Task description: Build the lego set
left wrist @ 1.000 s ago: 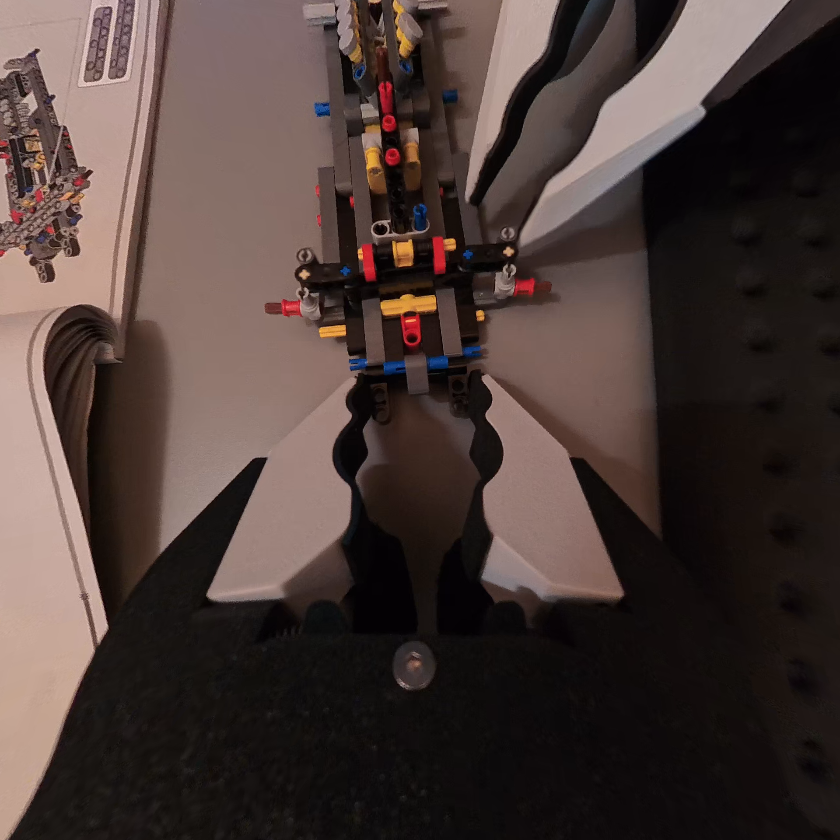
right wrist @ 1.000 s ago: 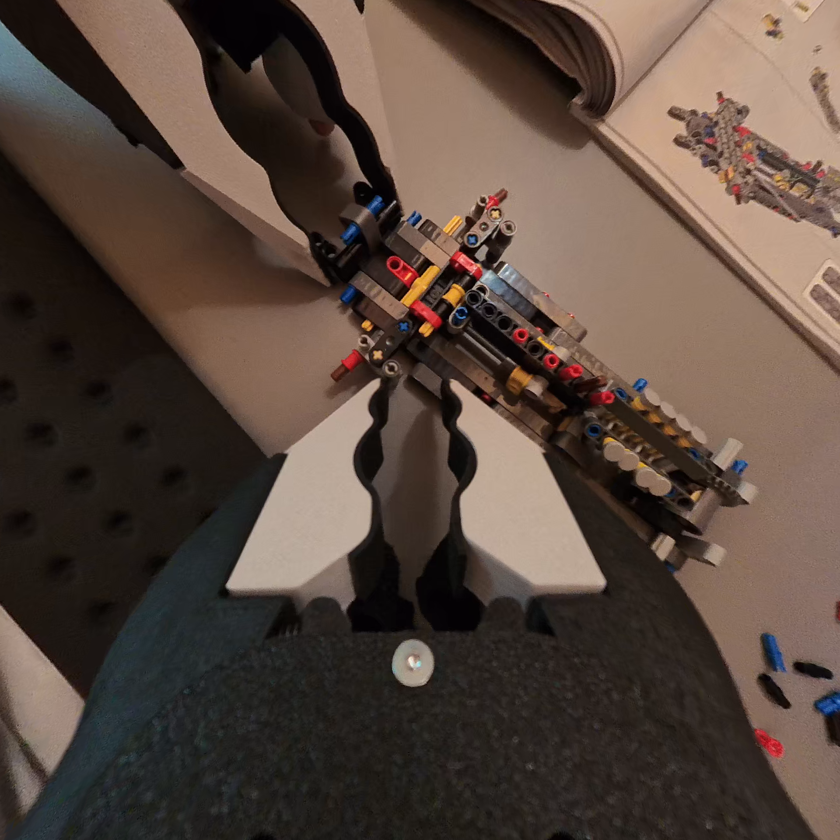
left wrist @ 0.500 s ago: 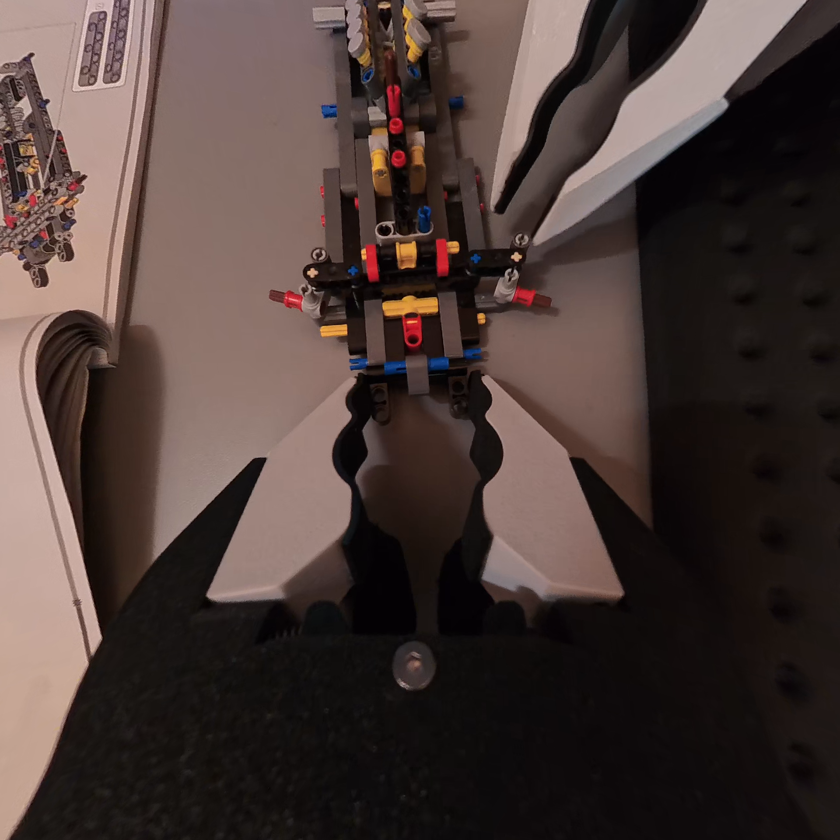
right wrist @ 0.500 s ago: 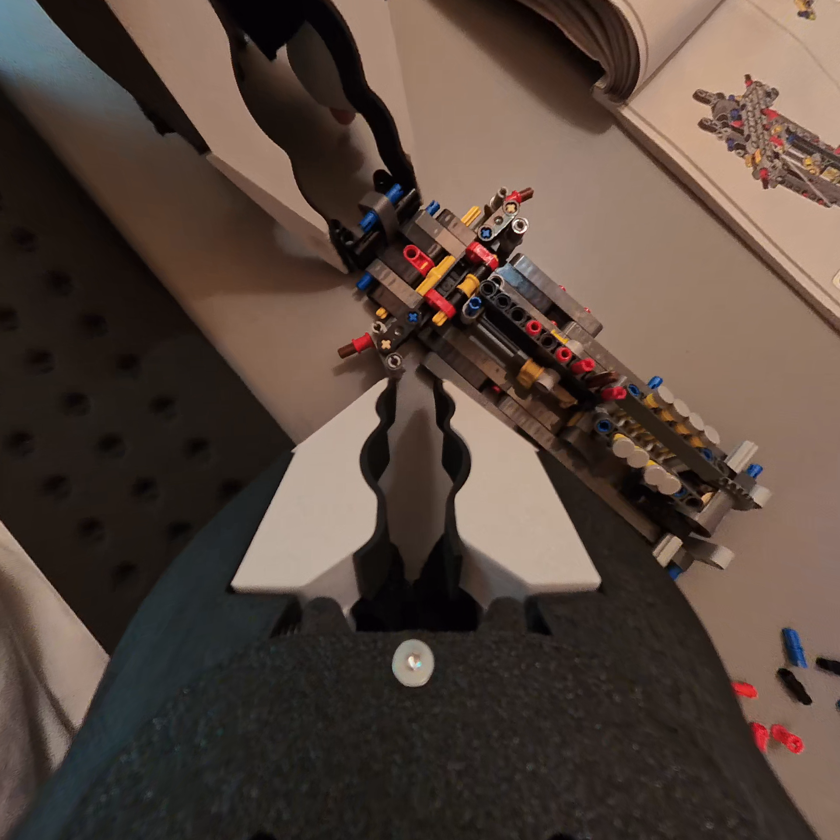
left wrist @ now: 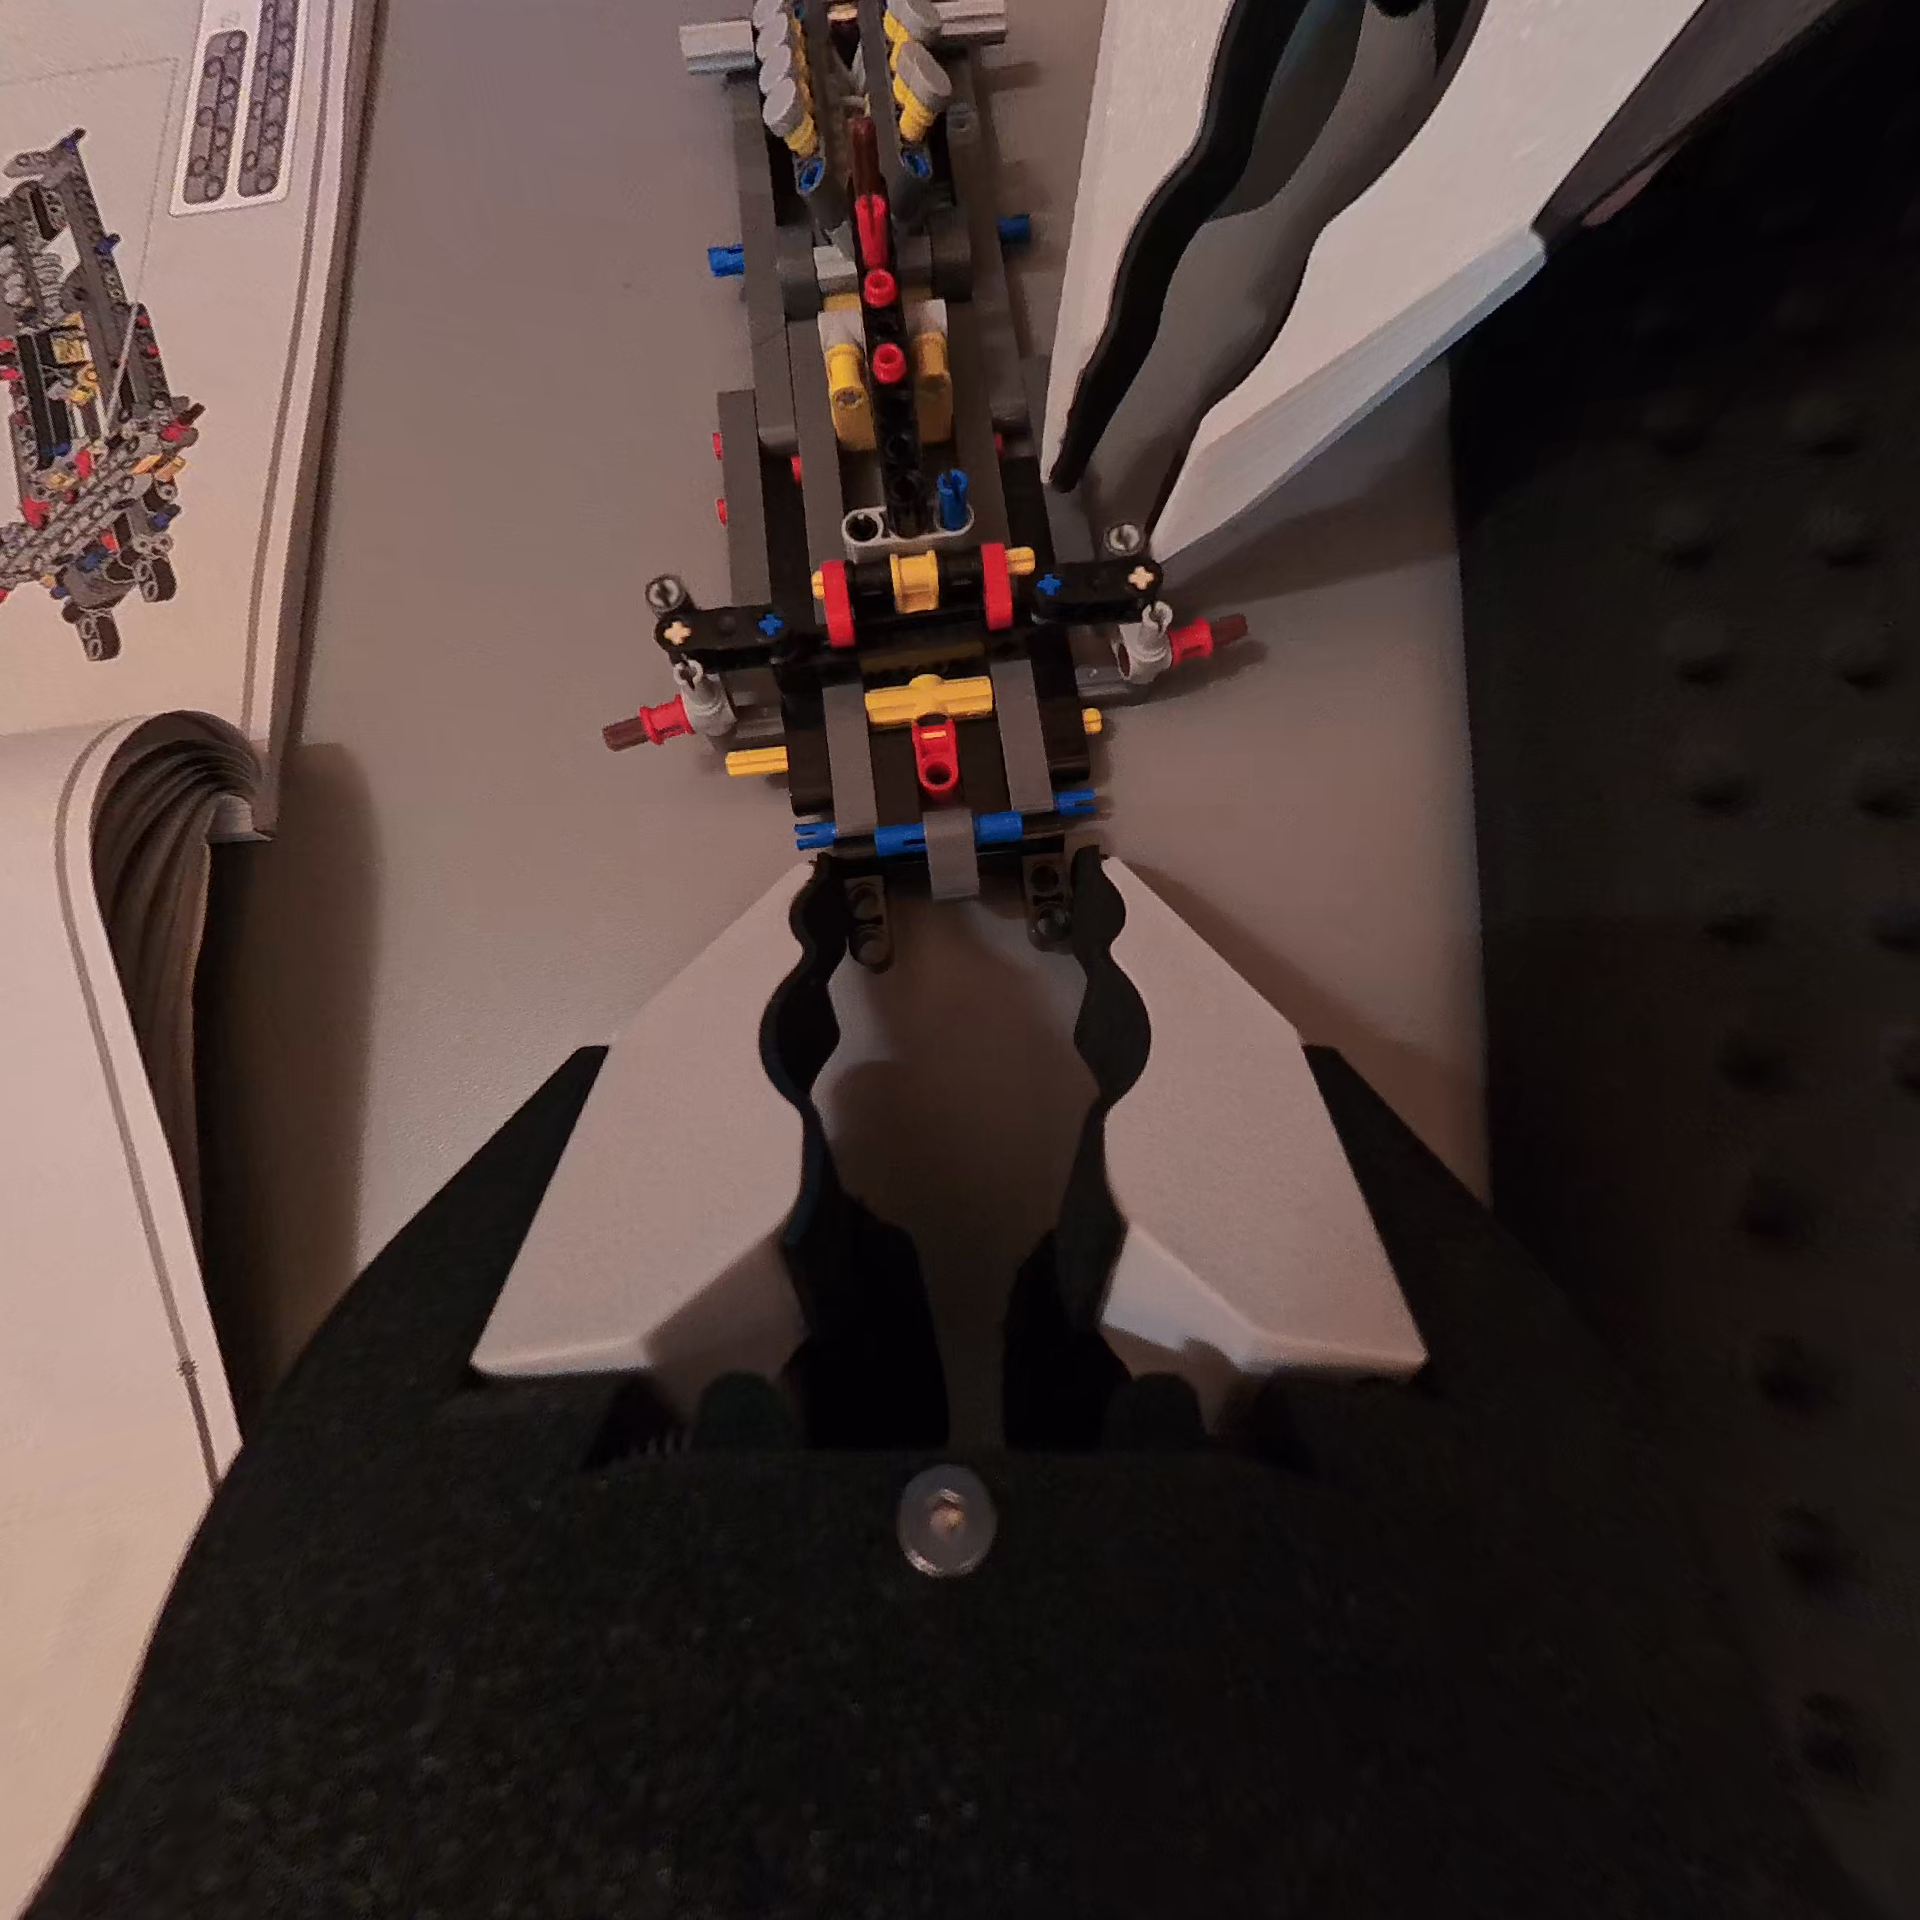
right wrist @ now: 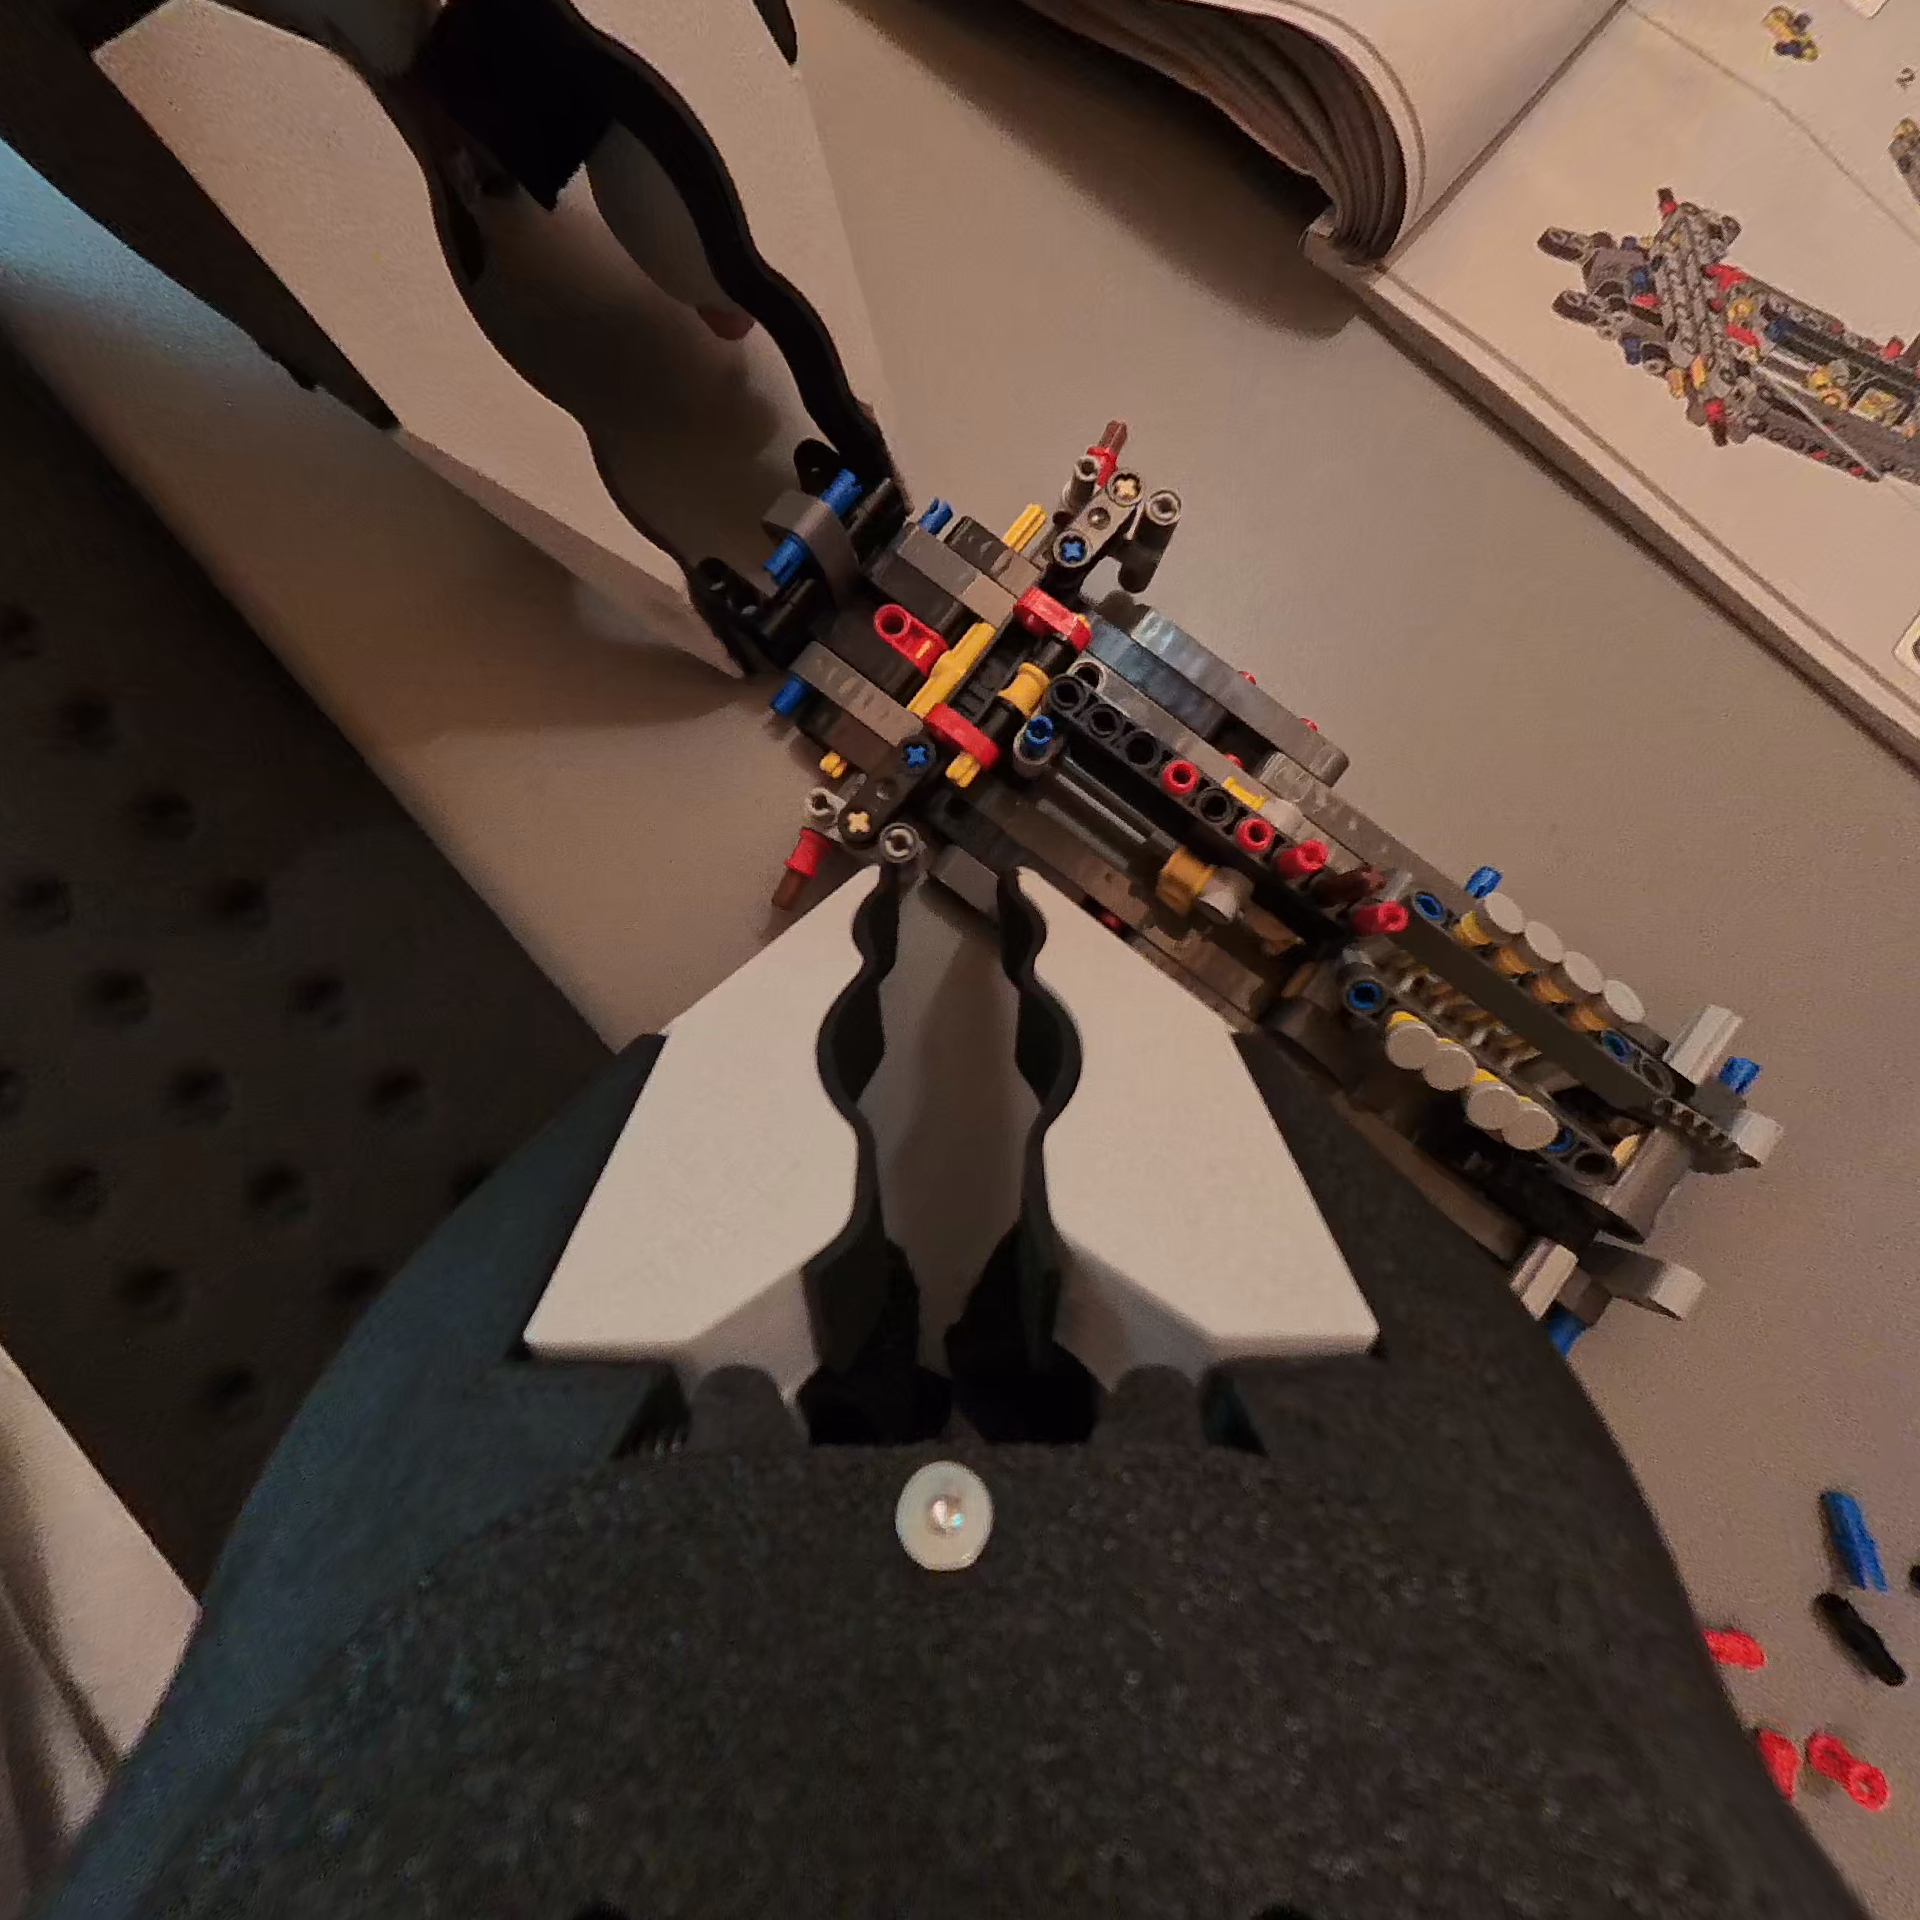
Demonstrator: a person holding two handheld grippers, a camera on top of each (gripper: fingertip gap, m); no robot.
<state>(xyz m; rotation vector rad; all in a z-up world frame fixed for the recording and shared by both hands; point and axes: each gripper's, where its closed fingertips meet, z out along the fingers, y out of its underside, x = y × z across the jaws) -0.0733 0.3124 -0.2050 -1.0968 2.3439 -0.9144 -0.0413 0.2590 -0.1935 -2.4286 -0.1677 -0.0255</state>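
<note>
The long lego model (left wrist: 914, 644), a grey and black chassis with red, yellow and blue pins, lies on the table. My left gripper (left wrist: 956, 904) is shut on its near end, one fingertip on each side of the two black end pieces. In the right wrist view the model (right wrist: 1143, 790) runs diagonally and the left gripper (right wrist: 790, 540) holds its upper-left end. My right gripper (right wrist: 948, 888) has a narrow gap between its fingers. Its tips rest against the model's side, by the black cross arm (right wrist: 868, 821), with nothing visibly held. It also shows in the left wrist view (left wrist: 1101, 509).
An open instruction booklet (left wrist: 114, 436) lies left of the model; it is at the upper right in the right wrist view (right wrist: 1662, 260). Loose blue, black and red pins (right wrist: 1849, 1621) lie at the right. A dark dimpled mat (left wrist: 1714, 935) borders the table edge.
My right gripper's fingers have narrowed and its tips moved in against the model's side. My left gripper keeps its hold on the end; the model has shifted slightly.
</note>
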